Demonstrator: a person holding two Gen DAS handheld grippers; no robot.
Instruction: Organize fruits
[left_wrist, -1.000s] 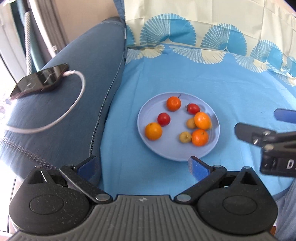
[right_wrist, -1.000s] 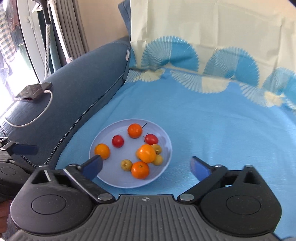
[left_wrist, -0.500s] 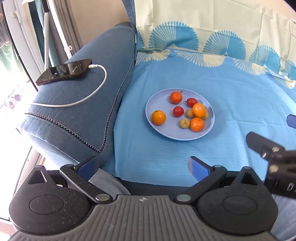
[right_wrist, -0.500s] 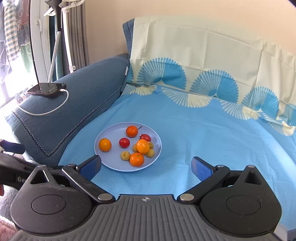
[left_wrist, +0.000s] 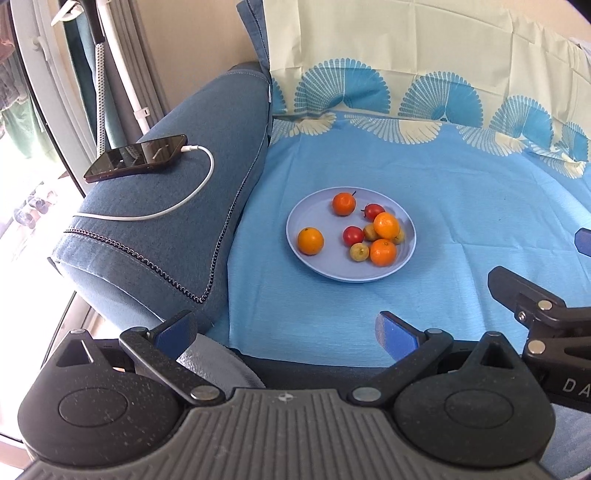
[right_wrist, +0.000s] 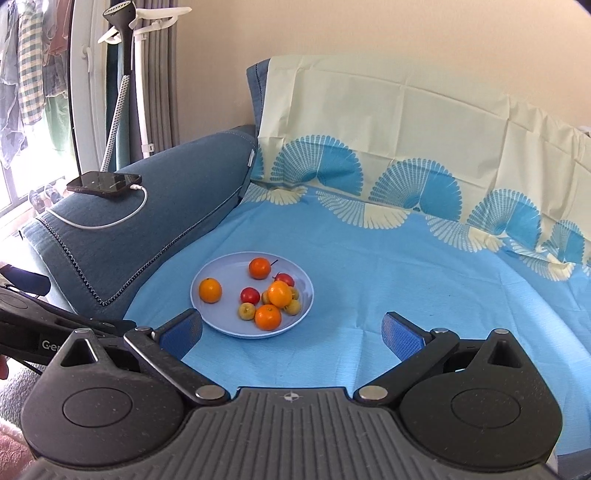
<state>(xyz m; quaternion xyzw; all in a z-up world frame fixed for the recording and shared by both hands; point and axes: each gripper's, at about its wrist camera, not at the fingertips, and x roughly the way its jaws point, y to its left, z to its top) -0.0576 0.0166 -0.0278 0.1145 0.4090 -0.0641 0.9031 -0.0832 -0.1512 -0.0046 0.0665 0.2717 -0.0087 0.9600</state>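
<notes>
A blue sheet (right_wrist: 406, 288) covers the sofa seat ahead of me, its armrest (left_wrist: 177, 206) at ten o'clock carrying a phone (left_wrist: 136, 157) on a white cable (left_wrist: 177, 206). The pale blue plate (left_wrist: 314, 221) sits at twelve o'clock, well apart from both tools, holding oranges (left_wrist: 310, 240), red fruits (left_wrist: 353, 235) and small yellow ones (left_wrist: 359, 252). My left gripper (left_wrist: 286, 332) and right gripper (right_wrist: 291, 332) both hang with fingers spread wide, empty.
</notes>
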